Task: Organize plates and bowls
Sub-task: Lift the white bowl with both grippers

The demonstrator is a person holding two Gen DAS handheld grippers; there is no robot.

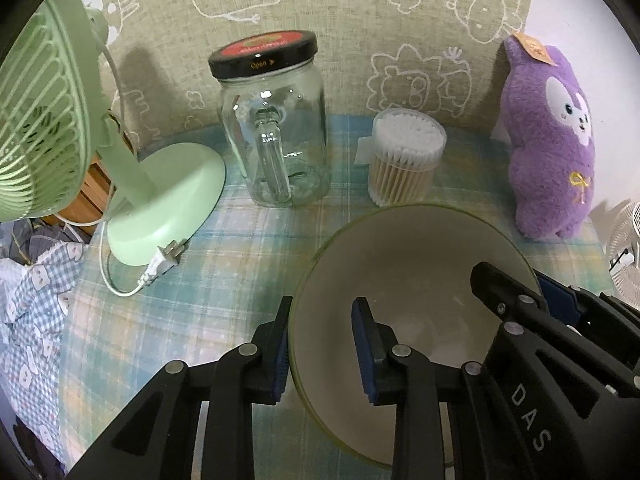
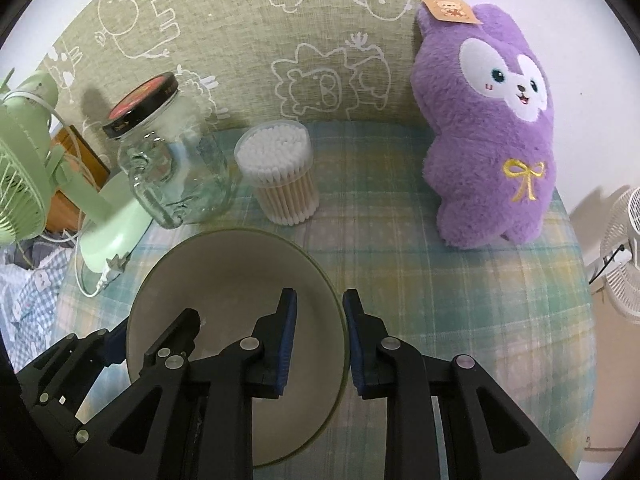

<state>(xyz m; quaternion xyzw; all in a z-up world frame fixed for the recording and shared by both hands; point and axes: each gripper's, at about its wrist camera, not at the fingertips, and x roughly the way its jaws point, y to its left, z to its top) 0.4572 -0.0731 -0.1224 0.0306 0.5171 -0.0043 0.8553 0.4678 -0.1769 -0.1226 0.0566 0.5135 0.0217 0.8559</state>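
bowl (image 1: 416,280) rim sits clenched between left gripper (image 1: 324,344) fingers and right gripper (image 2: 320,340) fingers, opposite sides.

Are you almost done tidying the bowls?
Not yet. Nothing looks put away so far. Right now the left gripper and right gripper are each shut on opposite sides of the bowl's rim. It still needs a spot; no plates or other bowls are in view.
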